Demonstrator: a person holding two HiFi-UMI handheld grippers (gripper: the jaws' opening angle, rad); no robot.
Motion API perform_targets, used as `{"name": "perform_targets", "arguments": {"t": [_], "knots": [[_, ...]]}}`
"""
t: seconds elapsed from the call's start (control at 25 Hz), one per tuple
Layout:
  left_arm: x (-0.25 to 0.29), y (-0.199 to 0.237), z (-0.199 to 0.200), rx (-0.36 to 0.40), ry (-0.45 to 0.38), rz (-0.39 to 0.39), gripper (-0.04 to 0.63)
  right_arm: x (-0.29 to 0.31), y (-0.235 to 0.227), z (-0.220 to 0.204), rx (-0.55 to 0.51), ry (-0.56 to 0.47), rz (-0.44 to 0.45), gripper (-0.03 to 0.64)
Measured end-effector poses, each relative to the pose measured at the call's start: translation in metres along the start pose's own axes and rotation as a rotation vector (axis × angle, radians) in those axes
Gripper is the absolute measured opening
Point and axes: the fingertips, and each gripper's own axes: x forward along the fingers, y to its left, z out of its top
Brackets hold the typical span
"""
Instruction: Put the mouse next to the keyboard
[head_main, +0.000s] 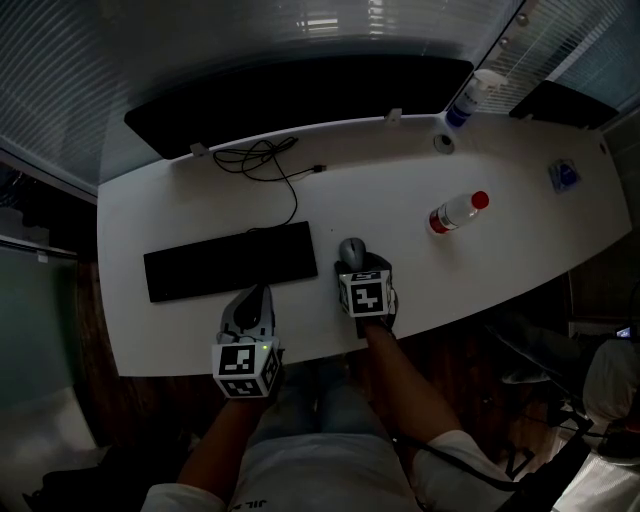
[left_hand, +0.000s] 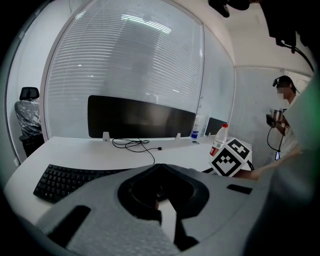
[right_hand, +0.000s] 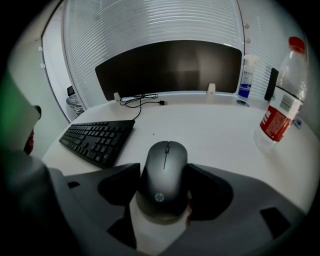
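A dark grey mouse (head_main: 351, 249) (right_hand: 164, 172) rests on the white desk (head_main: 390, 185), just right of the black keyboard (head_main: 230, 261) (right_hand: 97, 139). My right gripper (head_main: 352, 264) (right_hand: 163, 171) is shut on the mouse, one jaw pressed to each of its sides. My left gripper (head_main: 256, 298) (left_hand: 160, 169) hovers at the desk's near edge in front of the keyboard (left_hand: 65, 180). Its jaws are shut with nothing between them. The right gripper's marker cube (left_hand: 231, 157) shows to its right.
A water bottle with a red cap (head_main: 456, 213) (right_hand: 280, 100) lies right of the mouse. A spray bottle (head_main: 470, 100), a long black panel (head_main: 300, 100) and a loose black cable (head_main: 265, 160) sit toward the back. A small blue item (head_main: 564, 176) lies far right.
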Motion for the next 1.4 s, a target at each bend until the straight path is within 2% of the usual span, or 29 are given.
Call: {"name": "perform_targets", "arguments": {"t": [0.6,0.84,1.0,1.04,1.16,1.24,1.32,1.4], "knots": [[-0.008,0.003,0.005,-0.013,-0.014,0.012,0.005,-0.012,-0.002,0.009,-0.030,-0.041,-0.029,0.298],[-0.030,-0.002,0.014,-0.014,-0.011,-0.001,0.005,-0.075,0.021,0.023,-0.063,-0.116,-0.009,0.296],[-0.058,0.000,0.029,-0.019,-0.021,0.009,0.005,-0.132,0.052,0.041,-0.082,-0.195,0.085,0.292],[-0.067,0.000,0.033,-0.015,-0.027,0.011,0.005,-0.147,0.059,0.042,-0.092,-0.212,0.103,0.274],[-0.095,-0.002,0.040,-0.010,-0.036,0.028,0.005,-0.185,0.074,0.040,-0.113,-0.262,0.115,0.131],[-0.110,-0.004,0.043,-0.029,-0.042,0.042,0.005,-0.203,0.079,0.042,-0.085,-0.300,0.112,0.041],[-0.121,-0.004,0.042,-0.041,-0.047,0.055,0.005,-0.217,0.087,0.044,-0.031,-0.336,0.128,0.008],[-0.130,-0.005,0.038,-0.048,-0.051,0.062,0.005,-0.224,0.099,0.041,0.008,-0.352,0.156,0.005]]}}
